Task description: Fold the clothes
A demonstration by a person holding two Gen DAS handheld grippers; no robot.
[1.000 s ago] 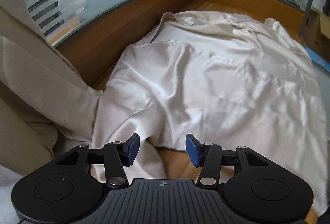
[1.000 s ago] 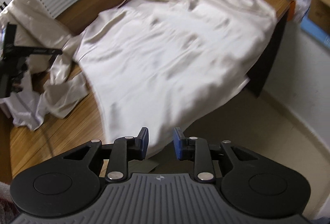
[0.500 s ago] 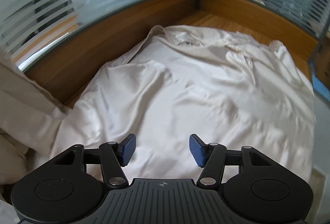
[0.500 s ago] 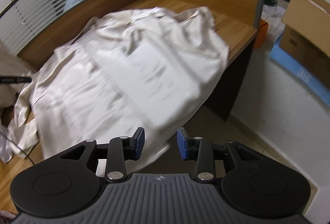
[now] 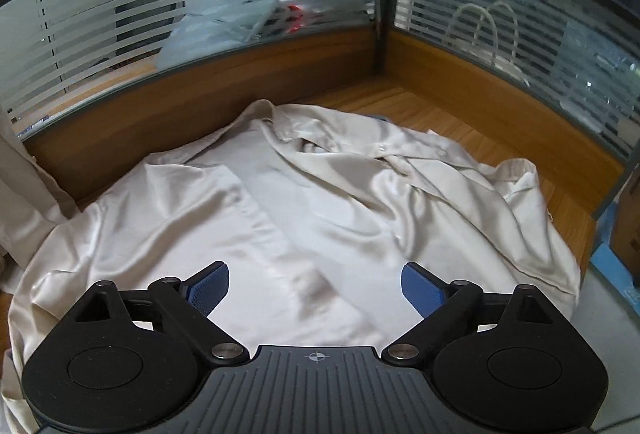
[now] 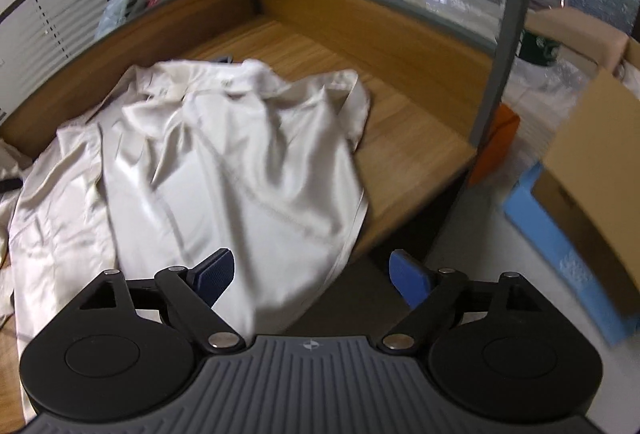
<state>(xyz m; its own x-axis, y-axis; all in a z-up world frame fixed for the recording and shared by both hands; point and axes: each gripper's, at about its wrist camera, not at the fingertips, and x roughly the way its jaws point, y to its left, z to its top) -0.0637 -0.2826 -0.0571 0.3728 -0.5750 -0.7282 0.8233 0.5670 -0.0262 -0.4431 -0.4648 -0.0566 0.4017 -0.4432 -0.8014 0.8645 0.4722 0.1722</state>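
A cream satin shirt (image 5: 280,218) lies spread over the wooden desk (image 5: 452,118), collar at the far end and hem toward me. In the right wrist view the same shirt (image 6: 224,170) hangs a little over the desk's front edge (image 6: 404,214). My left gripper (image 5: 315,290) hovers above the shirt's near hem, jaws wide open and holding nothing. My right gripper (image 6: 311,278) is also open and empty, above the shirt's lower right corner at the desk edge.
Wood-and-glass partitions (image 5: 280,82) wall the desk at the back and right. More cream cloth (image 5: 24,194) is piled at the left. A cardboard box (image 6: 588,162) on a blue tray (image 6: 560,246) and an orange object (image 6: 496,142) stand right of the desk.
Both grippers have opened wider and pulled up and back from the shirt. The shirt now lies released on the desk, with more of the partitions in view.
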